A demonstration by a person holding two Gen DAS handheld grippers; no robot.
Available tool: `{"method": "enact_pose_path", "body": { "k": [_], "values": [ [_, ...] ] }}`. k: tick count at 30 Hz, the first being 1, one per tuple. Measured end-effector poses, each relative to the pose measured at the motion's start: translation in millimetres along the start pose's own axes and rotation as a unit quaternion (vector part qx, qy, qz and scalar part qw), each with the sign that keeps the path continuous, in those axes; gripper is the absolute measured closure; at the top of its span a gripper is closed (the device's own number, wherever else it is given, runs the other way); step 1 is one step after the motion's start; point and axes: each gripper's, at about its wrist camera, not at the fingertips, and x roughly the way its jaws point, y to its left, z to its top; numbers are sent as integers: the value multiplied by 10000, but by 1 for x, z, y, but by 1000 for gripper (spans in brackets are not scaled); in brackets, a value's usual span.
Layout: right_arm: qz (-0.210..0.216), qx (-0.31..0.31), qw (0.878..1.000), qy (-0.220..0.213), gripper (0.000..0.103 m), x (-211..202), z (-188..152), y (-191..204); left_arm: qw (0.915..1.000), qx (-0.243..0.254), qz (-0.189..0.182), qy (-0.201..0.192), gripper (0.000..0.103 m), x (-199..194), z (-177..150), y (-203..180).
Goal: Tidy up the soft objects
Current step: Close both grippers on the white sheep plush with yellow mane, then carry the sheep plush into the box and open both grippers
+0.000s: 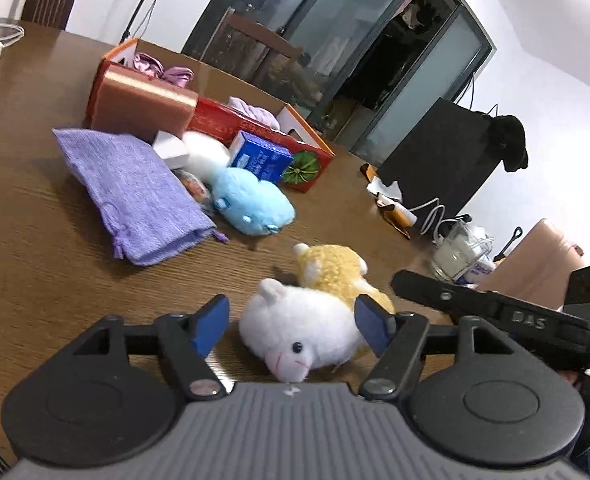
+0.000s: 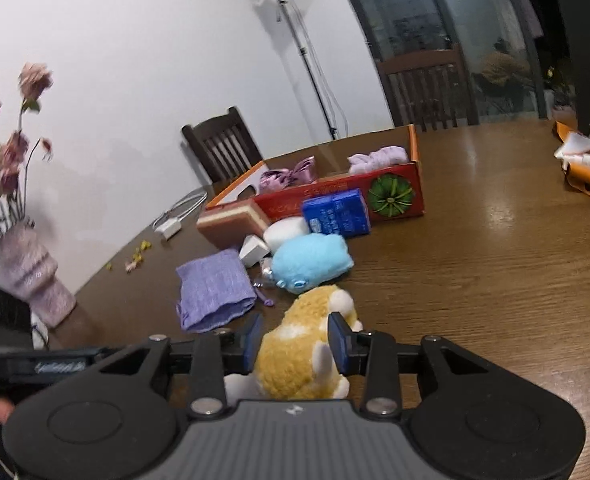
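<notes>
A white plush (image 1: 301,328) lies on the brown table between the open blue pads of my left gripper (image 1: 291,326), which do not touch it. Behind it lies a yellow plush (image 1: 335,270). In the right wrist view the yellow plush (image 2: 299,348) sits between the pads of my right gripper (image 2: 297,344), which press its sides. A blue plush (image 1: 251,202) (image 2: 313,262) and a folded purple cloth pouch (image 1: 135,196) (image 2: 213,290) lie further back. A red cardboard box (image 1: 307,144) (image 2: 335,196) holds pink and lilac soft items.
A blue packet (image 1: 261,158), a white round pad (image 1: 207,154) and a brown block (image 1: 143,104) lie by the box. A glass jar (image 1: 457,254) and a black bag (image 1: 443,156) stand at the right. A vase of flowers (image 2: 35,276) stands at the left. Chairs stand behind the table.
</notes>
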Motion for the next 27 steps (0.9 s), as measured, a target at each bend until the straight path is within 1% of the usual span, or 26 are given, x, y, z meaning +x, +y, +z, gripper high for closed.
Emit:
{"method": "enact_pose_path", "body": {
  "k": [3, 4, 5, 6, 7, 8, 10, 11, 13, 15, 17, 19, 20, 22, 24, 27],
  "values": [
    [-28, 262, 9996, 99, 62, 7, -6, -8, 9999, -56, -1, 146, 34, 9, -4, -2],
    [-6, 352, 9993, 128, 62, 10, -8, -11, 9998, -93, -22, 182, 41, 12, -5, -1],
    [36, 445, 9989, 134, 62, 12, -10, -14, 9996, -117, -70, 243, 46, 15, -6, 0],
    [106, 559, 9983, 150, 62, 14, -12, -16, 9995, -130, -64, 272, 53, 17, -6, 1],
    [167, 624, 9978, 170, 61, 18, -14, -18, 9996, -144, -44, 254, 55, 20, -7, 2],
    [170, 634, 9977, 173, 62, 20, -15, -18, 9996, -180, -72, 225, 56, 20, -6, 3],
    [144, 614, 9978, 185, 66, 22, -15, -18, 9994, -300, -127, 122, 58, 19, -1, 4],
    [140, 632, 9978, 173, 66, 21, -11, -18, 9993, -319, -204, 56, 58, 19, 5, 2],
    [158, 616, 9980, -29, 66, 14, 1, -16, 9991, -170, -339, -180, 58, 19, 25, -6],
    [171, 455, 9983, -308, 66, 10, 25, -13, 9985, -43, -410, -372, 58, 24, 54, -13],
    [160, 230, 9981, -540, 66, 15, 57, -11, 9969, 103, -514, -589, 58, 37, 94, -18],
    [136, 2, 9969, -774, 66, 26, 93, -13, 9953, 278, -500, -778, 58, 55, 127, -20],
    [134, -97, 9964, -832, 66, 36, 114, -17, 9954, 286, -503, -766, 58, 70, 146, -17],
    [67, -86, 9967, -801, 66, 63, 147, -27, 9963, 213, -450, -696, 58, 98, 176, -7],
    [-20, -28, 9979, -654, 66, 98, 176, -42, 9975, 153, -329, -604, 58, 132, 198, 4],
    [-171, 24, 9992, -353, 66, 149, 198, -62, 9994, 111, -18, -339, 58, 174, 215, 21]
  ]
}}
